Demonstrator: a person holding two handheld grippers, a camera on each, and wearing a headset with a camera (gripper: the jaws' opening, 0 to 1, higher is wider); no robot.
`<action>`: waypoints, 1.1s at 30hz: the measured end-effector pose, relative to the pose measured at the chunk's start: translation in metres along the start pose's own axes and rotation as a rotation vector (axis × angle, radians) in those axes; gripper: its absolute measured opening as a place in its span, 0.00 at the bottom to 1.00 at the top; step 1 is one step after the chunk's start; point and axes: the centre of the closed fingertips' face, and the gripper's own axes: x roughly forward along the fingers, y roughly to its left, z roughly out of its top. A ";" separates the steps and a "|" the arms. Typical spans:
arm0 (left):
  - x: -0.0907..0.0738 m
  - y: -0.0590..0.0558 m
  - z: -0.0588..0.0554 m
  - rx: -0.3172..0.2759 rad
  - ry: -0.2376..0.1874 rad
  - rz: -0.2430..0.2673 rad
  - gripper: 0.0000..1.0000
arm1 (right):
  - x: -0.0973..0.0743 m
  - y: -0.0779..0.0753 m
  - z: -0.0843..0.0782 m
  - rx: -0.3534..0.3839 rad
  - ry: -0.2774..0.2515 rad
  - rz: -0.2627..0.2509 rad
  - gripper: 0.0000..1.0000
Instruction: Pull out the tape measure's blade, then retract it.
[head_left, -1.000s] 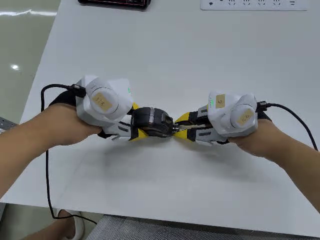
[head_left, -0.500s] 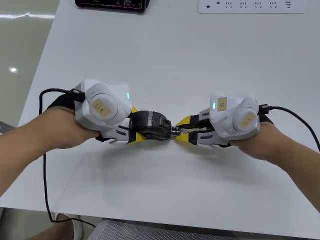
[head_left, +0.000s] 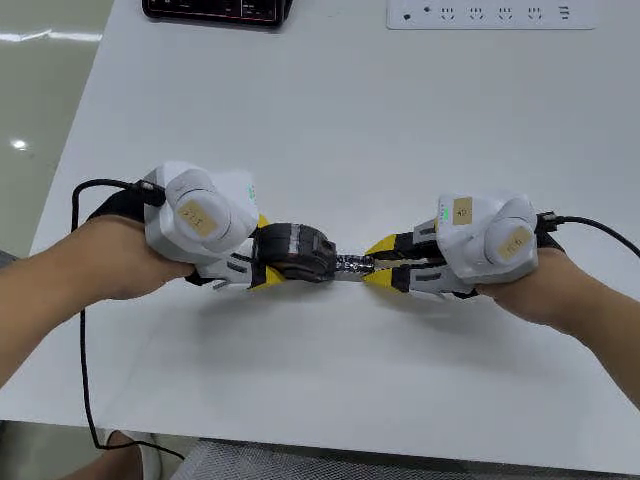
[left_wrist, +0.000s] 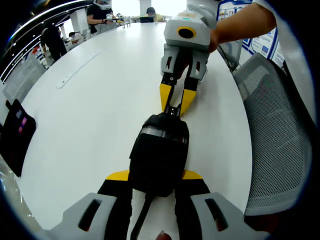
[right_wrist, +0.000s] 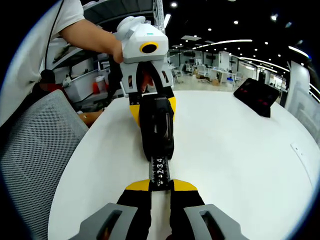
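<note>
Tape measure (head_left: 292, 252), a rounded black case with a grey band across its front, is held low over the smooth white surface (head_left: 400, 130), between the two grippers. Its case is clamped at the sides by the yellow-tipped jaws of the left gripper (head_left: 268, 250). A short, flat stretch of blade (head_left: 352, 265), dark with pale numerals, is drawn out of the case. The blade's end is pinched in the nearly closed jaws of the right gripper (head_left: 376, 264).
</note>
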 end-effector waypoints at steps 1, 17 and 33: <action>0.000 0.000 0.000 0.001 0.001 0.001 0.28 | -0.001 0.000 0.000 -0.003 0.001 0.000 0.10; 0.000 -0.001 -0.001 0.012 0.011 0.000 0.27 | -0.020 0.001 -0.012 0.006 0.026 -0.018 0.09; 0.000 0.000 -0.002 0.012 0.018 -0.003 0.27 | -0.038 0.002 -0.020 0.016 0.047 -0.040 0.09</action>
